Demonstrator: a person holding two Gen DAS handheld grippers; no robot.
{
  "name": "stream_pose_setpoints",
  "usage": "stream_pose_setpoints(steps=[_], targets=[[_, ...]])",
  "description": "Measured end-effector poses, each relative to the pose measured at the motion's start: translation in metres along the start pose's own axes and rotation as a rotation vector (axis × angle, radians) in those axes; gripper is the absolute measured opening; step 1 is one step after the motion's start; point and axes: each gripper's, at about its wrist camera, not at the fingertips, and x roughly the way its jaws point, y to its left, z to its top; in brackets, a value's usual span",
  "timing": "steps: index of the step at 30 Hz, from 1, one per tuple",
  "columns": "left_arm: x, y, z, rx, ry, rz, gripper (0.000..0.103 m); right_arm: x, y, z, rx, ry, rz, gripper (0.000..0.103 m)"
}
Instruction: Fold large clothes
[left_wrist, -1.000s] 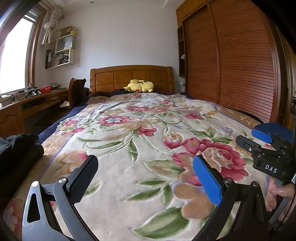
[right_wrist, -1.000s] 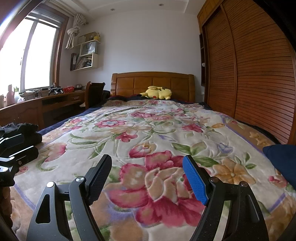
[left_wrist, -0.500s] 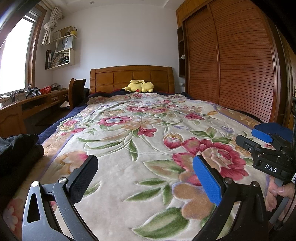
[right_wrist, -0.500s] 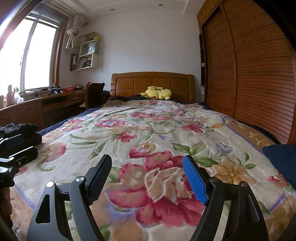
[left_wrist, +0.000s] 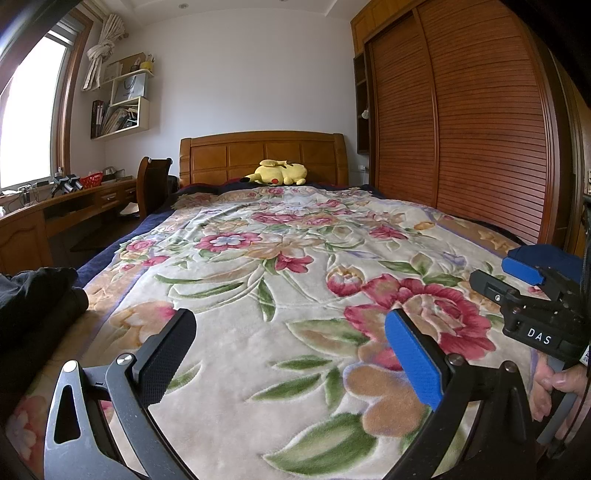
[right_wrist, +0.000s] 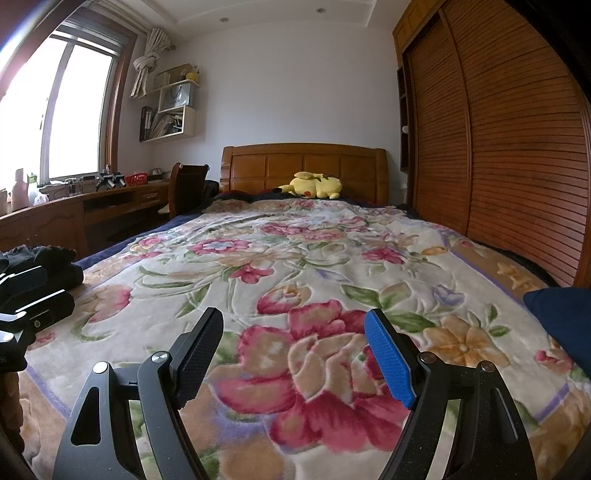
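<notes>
Floral blanket (left_wrist: 258, 332) spreads beneath and ahead of both claws. Black clothes (left_wrist: 33, 295) lie bunched left of the left gripper (left_wrist: 288, 354), untouched. Right gripper (right_wrist: 293, 350) alongside. Both claws gape wide, holding nothing.

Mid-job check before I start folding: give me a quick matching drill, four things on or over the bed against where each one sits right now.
Things:
1. black clothes
2. yellow plush toy
3. dark blue garment
4. left gripper

Places:
A. by the headboard at the far end
B. near right edge of the bed
C. near left edge of the bed
D. open over the floral blanket, holding nothing

Pairs: 1-C, 2-A, 3-B, 4-D
</notes>
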Motion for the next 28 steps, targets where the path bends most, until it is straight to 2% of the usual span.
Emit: stream_pose_setpoints(steps=[28], targets=[[-0.0006,0.0008,-0.0006,-0.001,-0.002,0.000,0.102,0.0003,-0.0031,-0.0012,-0.002,-0.003,0.002,0.081]])
